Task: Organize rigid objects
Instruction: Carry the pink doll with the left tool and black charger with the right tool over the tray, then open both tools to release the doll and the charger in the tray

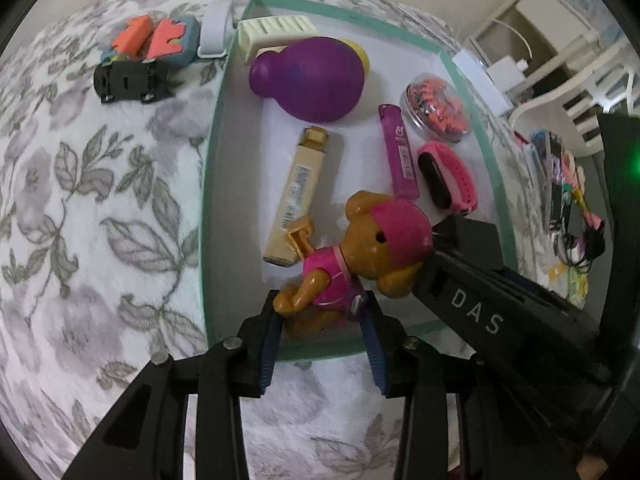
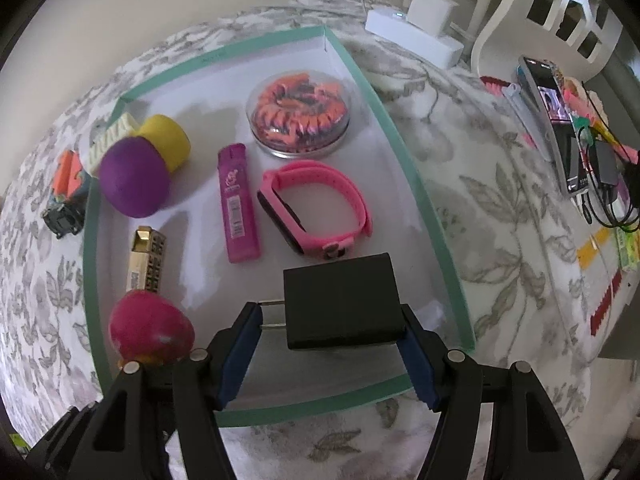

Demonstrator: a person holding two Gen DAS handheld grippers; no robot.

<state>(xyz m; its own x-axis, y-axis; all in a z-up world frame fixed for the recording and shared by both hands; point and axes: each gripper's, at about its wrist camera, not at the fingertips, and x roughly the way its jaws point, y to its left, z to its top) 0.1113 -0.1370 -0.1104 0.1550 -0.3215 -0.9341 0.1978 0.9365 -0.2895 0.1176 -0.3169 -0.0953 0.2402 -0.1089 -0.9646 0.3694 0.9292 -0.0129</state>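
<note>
Left gripper [image 1: 322,322] fingers are clamping the toy dog [image 1: 356,256] at its torso: hard, glossy plastic, light, likely slippery. Right gripper [image 2: 332,332] fingers are pinching the black charger block [image 2: 340,300] by its flat sides: rigid, light. Both are hanging over the near end of the green-rimmed tray [image 2: 420,188].

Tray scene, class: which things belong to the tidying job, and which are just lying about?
Job: tray; toy dog in left gripper; black block in right gripper; pink watch; purple pin.
Lying about: white charger; phone; chair.
</note>
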